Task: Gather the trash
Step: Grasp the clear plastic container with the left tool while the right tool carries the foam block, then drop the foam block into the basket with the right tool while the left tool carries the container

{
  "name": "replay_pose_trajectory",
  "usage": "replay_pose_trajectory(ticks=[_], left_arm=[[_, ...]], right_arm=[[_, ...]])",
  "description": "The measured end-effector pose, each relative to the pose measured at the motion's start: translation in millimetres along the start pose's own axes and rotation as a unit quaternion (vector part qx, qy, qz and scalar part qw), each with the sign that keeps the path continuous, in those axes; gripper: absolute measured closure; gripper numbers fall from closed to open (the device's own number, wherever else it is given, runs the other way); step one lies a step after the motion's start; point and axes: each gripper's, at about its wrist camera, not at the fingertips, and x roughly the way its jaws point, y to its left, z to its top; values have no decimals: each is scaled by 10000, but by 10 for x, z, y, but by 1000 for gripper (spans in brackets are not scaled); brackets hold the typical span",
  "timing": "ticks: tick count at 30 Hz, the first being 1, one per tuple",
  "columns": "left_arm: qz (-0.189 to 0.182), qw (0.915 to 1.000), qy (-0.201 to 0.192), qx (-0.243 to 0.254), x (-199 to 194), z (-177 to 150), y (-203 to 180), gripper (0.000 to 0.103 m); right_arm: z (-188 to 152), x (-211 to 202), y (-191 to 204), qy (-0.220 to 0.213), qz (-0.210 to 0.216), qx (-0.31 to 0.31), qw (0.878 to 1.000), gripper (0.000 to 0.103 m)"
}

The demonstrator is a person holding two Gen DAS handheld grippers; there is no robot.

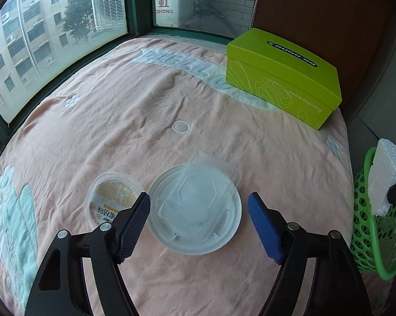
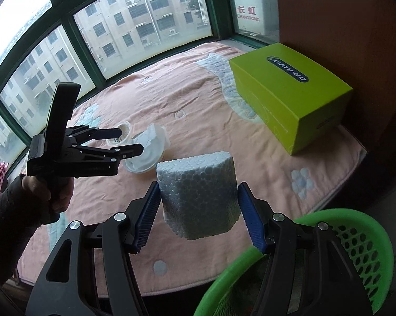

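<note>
The white block of expanded polystyrene foam (image 2: 198,197) sits clamped between the two blue ribbed pads of the right claw (image 2: 199,210), held in the air above the near edge of the bed. The pads press its two side faces, and the block's longer dimension runs away from the claw, up and forward. The relation that matters: the green perforated plastic basket (image 2: 356,239) lies below and to the right of the block, its rim just under the right finger (image 2: 252,223), so by my reading the block needs only a short carry rightward and down before the claw lets go. In the left wrist view the same block (image 1: 385,176) appears above the basket (image 1: 366,226), apparently over or just inside the rim.

Further out, the other trash lies on the pink towelling bedcover (image 1: 145,110): a round white plastic lid with a clear plastic clamshell tray on it (image 1: 195,210), and beside it, to the left, a small round tub with a printed yellow label (image 1: 111,200). The left claw (image 1: 198,218) hangs over these with its jaws spread wide, empty, the lid lying straight ahead between its fingers. It is the nearer claw for that pile.

A lime-green cardboard box (image 1: 282,79) stands at the far right corner of the bed, well apart from everything.
</note>
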Motion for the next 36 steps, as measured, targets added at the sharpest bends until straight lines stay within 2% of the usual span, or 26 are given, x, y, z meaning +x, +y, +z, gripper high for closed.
replay_pose_trajectory(ticks=[11, 19, 22, 23, 30, 36], left_arm=[[-72, 9997, 186, 129, 280, 34, 37, 39], [-127, 9998, 177, 35, 331, 45, 45, 50], [-83, 9999, 146, -21, 304, 42, 40, 50], [-72, 9999, 128, -47, 288, 39, 44, 55], [-4, 9998, 12, -198, 65, 30, 63, 55], [-4, 9993, -235, -297, -228, 11, -16, 55]], right_arm=[[-354, -126, -298, 96, -64, 535, 9985, 43], [-409, -293, -366, -35, -65, 774, 9970, 44], [-430, -343, -375, -94, -47, 825, 9965, 47], [-434, -336, -384, -97, -58, 833, 9965, 47], [-465, -398, -379, -243, -101, 784, 9966, 47], [-541, -568, -397, -375, -120, 883, 9953, 47]])
